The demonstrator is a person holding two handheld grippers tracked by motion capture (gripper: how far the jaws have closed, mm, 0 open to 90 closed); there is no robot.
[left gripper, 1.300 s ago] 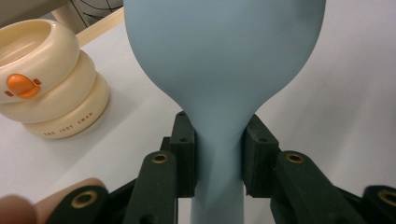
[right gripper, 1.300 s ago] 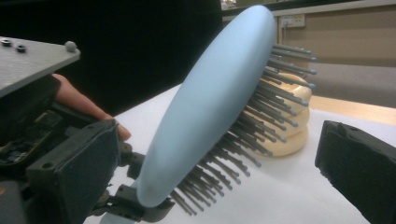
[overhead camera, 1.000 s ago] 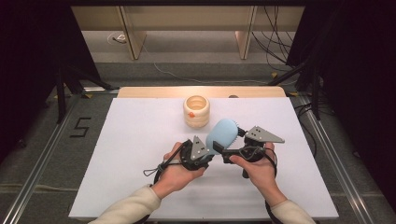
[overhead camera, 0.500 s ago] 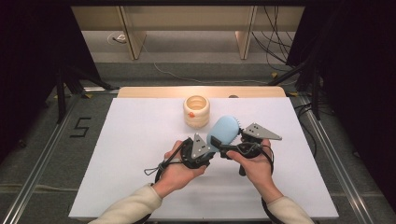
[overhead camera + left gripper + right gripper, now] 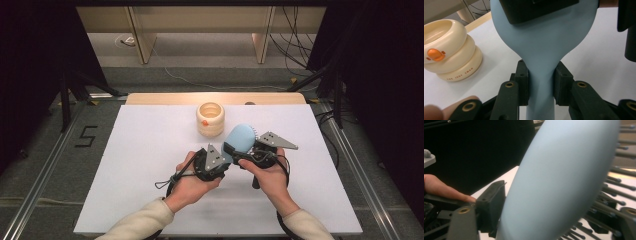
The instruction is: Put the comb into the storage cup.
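Pale blue, smooth and matte, the hairbrush [image 5: 242, 138] has an oval head with dark pins and hangs above the desk's [image 5: 125, 150] middle. The left tool [image 5: 226, 159] clamps its narrow handle; the right tool [image 5: 239, 151] has just been closing around its head, near a cream ringed cup [image 5: 210, 119].

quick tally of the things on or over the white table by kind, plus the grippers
Light blue plastic hairbrush with dark bristles: 1, held over the white table
Cream ringed cup with an orange duck-bill mark: 1
Black two-jaw grippers: 2, left gripper and right gripper
Total: 4
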